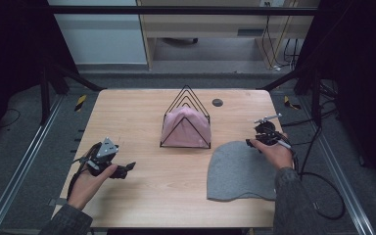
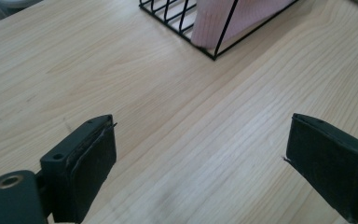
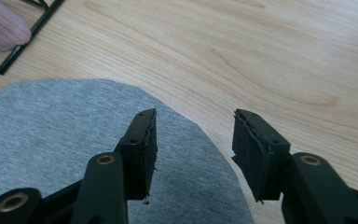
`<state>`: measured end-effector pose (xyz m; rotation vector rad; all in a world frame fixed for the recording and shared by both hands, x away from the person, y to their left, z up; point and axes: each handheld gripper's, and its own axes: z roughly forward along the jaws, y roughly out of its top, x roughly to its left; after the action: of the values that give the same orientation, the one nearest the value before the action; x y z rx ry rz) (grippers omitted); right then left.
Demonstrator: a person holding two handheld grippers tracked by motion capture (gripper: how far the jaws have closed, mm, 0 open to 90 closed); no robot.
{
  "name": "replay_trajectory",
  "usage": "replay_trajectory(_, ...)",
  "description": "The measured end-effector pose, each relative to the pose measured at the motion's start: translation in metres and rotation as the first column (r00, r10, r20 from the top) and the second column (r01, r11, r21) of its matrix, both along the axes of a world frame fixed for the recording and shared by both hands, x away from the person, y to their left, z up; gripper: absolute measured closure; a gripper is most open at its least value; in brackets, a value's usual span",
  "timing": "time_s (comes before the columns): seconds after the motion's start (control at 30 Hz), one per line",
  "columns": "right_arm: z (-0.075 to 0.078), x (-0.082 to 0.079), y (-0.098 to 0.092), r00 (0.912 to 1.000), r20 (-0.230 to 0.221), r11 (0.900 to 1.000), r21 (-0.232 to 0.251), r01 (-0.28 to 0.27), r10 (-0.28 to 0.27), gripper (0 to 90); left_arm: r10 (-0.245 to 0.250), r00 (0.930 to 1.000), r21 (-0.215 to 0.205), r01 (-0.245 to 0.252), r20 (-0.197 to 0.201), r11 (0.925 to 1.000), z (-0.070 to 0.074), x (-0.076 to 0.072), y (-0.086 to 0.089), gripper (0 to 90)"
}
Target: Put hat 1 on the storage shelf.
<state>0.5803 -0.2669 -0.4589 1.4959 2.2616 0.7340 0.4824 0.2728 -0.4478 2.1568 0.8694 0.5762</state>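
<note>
A grey knitted hat (image 1: pixel 242 171) lies flat at the table's front right. A pink knitted hat (image 1: pixel 186 128) sits inside a black wire rack (image 1: pixel 187 93) at the table's middle. My right gripper (image 1: pixel 254 143) hovers at the grey hat's rounded top edge. Its jaws stand apart in the right gripper view (image 3: pixel 193 140), one over the grey hat (image 3: pixel 51 126), one over bare wood, with nothing pinched. My left gripper (image 1: pixel 127 169) is at the front left, wide open (image 2: pixel 200 140) over bare wood, pointing toward the rack (image 2: pixel 223 32) and pink hat (image 2: pixel 223 18).
The wooden table (image 1: pixel 127 112) has a small dark round disc (image 1: pixel 217 102) near its back edge. Black frame posts and cables (image 1: pixel 323 196) stand off the right side. A corner of the rack (image 3: pixel 23 44) with the pink hat (image 3: pixel 0 28) shows in the right gripper view.
</note>
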Motion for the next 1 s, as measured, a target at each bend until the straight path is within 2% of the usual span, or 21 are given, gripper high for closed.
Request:
replay_trajectory(0.13,-0.007,0.005,-0.001,0.9996,-0.019,1.000,0.001,0.019,-0.019,45.0,0.047,0.9986,-0.017,-0.047,-0.026,0.9988,-0.004,-0.001,0.018,7.9)
replay_trajectory(0.23,-0.012,0.007,-0.003,0.9992,-0.034,1.000,0.001,0.022,-0.022,44.3,0.079,0.9965,-0.030,-0.080,-0.028,0.9964,-0.004,-0.002,0.025,8.0)
replay_trajectory(0.5,-0.017,0.006,-0.009,0.9984,-0.054,1.000,0.021,0.019,-0.018,45.7,0.098,0.9941,-0.059,-0.101,-0.046,0.9931,-0.005,-0.005,0.032,8.0)
replay_trajectory(0.57,-0.018,0.005,-0.008,0.9981,-0.061,1.000,0.019,0.002,-0.001,46.6,0.105,0.9934,-0.068,-0.108,-0.047,0.9918,-0.005,-0.005,0.033,8.3)
replay_trajectory(0.67,-0.018,0.003,-0.006,0.9976,-0.066,1.000,0.016,-0.022,0.023,49.8,0.105,0.9932,-0.071,-0.108,-0.051,0.9916,-0.005,-0.005,0.034,8.6)
replay_trajectory(0.83,-0.019,0.000,0.000,0.9953,-0.078,0.998,-0.020,-0.059,0.057,58.1,0.095,0.9942,-0.077,-0.099,-0.050,0.9921,-0.004,-0.006,0.033,8.8)
replay_trajectory(0.87,-0.019,-0.001,0.002,0.9953,-0.085,0.999,-0.018,-0.049,0.048,61.1,0.091,0.9946,-0.077,-0.095,-0.050,0.9925,-0.004,-0.006,0.033,8.8)
replay_trajectory(0.9,-0.019,-0.001,0.001,0.9942,-0.087,0.998,-0.013,-0.065,0.064,63.8,0.089,0.9945,-0.079,-0.093,-0.054,0.9925,-0.005,-0.006,0.031,8.8)
replay_trajectory(1.0,-0.019,-0.002,0.000,0.9943,-0.084,0.998,-0.006,-0.066,0.065,66.3,0.081,0.9954,-0.066,-0.084,-0.052,0.9943,-0.005,-0.007,0.029,8.8)
